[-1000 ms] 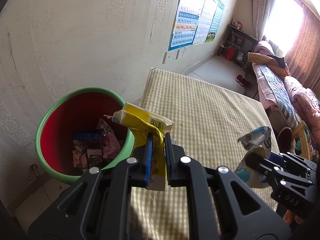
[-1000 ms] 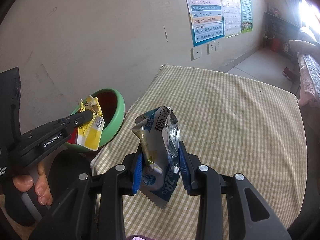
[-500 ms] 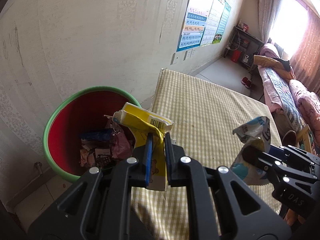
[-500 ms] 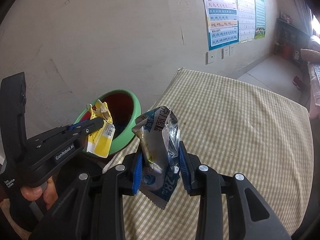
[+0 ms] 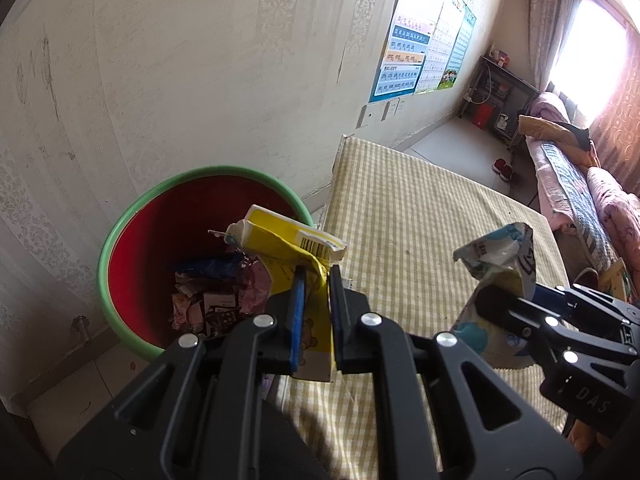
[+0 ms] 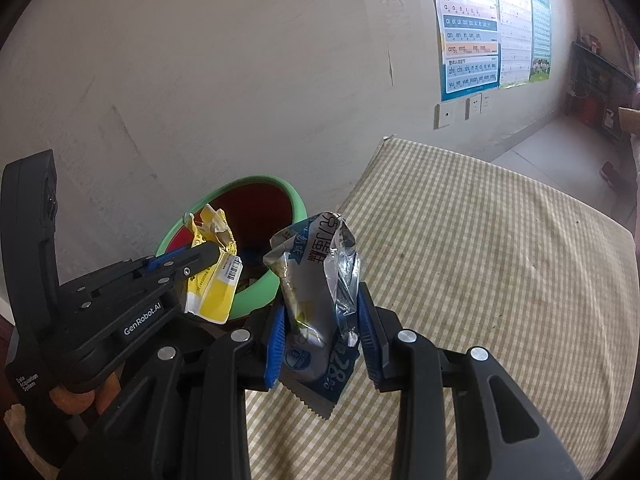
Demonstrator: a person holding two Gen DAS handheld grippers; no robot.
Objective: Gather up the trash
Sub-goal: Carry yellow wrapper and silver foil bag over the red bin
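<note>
My left gripper [image 5: 316, 280] is shut on a crumpled yellow wrapper [image 5: 280, 244] and holds it over the near right rim of a red bin with a green rim [image 5: 132, 216]. The bin holds several wrappers. In the right wrist view the left gripper [image 6: 212, 256] and the yellow wrapper [image 6: 214, 284] hang in front of the bin [image 6: 260, 296]. My right gripper [image 6: 322, 312] is shut on a silver and blue snack bag [image 6: 316, 280], above the table's left edge. The bag [image 5: 500, 256] also shows in the left wrist view.
A table with a yellow checked cloth [image 5: 420, 220] stands right of the bin, against a pale wall [image 5: 180, 60]. Posters [image 6: 472, 28] and sockets hang on the wall. A bed [image 5: 580, 184] with pink bedding and a shelf lie beyond.
Both grippers have moved left toward the bin, each still holding its wrapper. The yellow wrapper now hangs over the bin's rim.
</note>
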